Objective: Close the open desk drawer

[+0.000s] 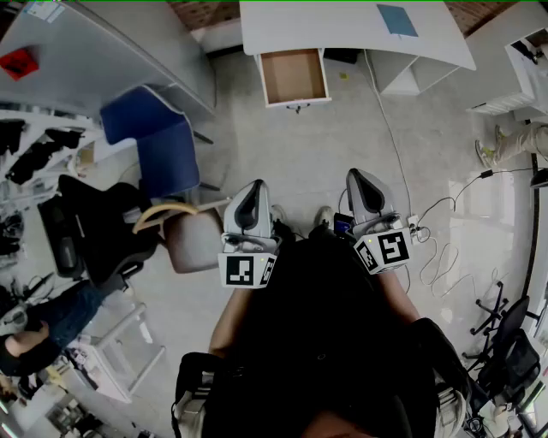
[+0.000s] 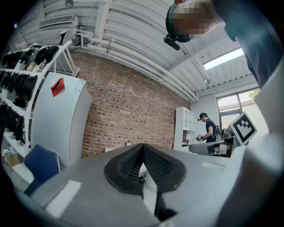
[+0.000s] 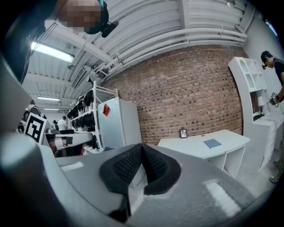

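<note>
Drawer (image 1: 294,77) stands open from the white bench (image 1: 334,26); left claw (image 1: 252,192) and right claw (image 1: 360,181) clenched empty, well apart from it

On my left a blue chair (image 1: 158,145) stands on the pale floor (image 1: 300,154). Just beside it, nearer me, is a beige stool (image 1: 195,244) with a tan curved bar. A black office chair (image 1: 101,229) sits further left. On my right a white cable (image 1: 435,250) loops across the floor. Ahead of me a blue book (image 1: 398,19) lies flat, and behind it a small framed picture (image 3: 183,133) stands at the foot of the brick wall (image 3: 186,93). A red tag (image 3: 105,109) is stuck on a tall white cabinet (image 3: 120,126). A person (image 2: 209,128) stands beside the white shelving (image 2: 184,126).
</note>
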`<state>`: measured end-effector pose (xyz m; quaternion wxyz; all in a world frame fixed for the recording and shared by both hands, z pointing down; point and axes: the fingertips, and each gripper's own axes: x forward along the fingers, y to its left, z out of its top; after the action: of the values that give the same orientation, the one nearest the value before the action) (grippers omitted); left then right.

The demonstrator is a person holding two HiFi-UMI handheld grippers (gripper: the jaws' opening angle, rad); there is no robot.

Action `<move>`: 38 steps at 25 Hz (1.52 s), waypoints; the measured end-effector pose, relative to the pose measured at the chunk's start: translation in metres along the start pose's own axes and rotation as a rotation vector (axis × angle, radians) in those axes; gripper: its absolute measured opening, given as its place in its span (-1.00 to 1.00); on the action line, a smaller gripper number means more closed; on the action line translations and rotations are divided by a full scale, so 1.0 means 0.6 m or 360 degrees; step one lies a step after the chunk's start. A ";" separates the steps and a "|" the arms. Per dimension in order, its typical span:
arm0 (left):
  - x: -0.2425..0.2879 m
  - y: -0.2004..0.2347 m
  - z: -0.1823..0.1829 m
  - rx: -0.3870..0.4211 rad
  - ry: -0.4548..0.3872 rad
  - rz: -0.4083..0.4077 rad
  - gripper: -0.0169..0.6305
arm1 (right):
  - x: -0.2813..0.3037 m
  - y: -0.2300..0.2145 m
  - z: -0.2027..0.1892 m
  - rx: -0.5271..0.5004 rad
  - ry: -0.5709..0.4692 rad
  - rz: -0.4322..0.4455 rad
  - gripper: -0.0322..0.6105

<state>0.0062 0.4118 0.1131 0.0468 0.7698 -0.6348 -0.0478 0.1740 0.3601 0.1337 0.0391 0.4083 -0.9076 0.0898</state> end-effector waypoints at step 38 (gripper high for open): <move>-0.028 0.128 -0.010 -0.0014 0.0008 -0.0243 -0.04 | 0.064 0.099 -0.033 0.0030 -0.0013 -0.0191 -0.12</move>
<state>-0.0712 0.4138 0.1294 0.0478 0.8159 -0.5739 -0.0522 0.1044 0.3745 0.1507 0.0367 0.4628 -0.8807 0.0942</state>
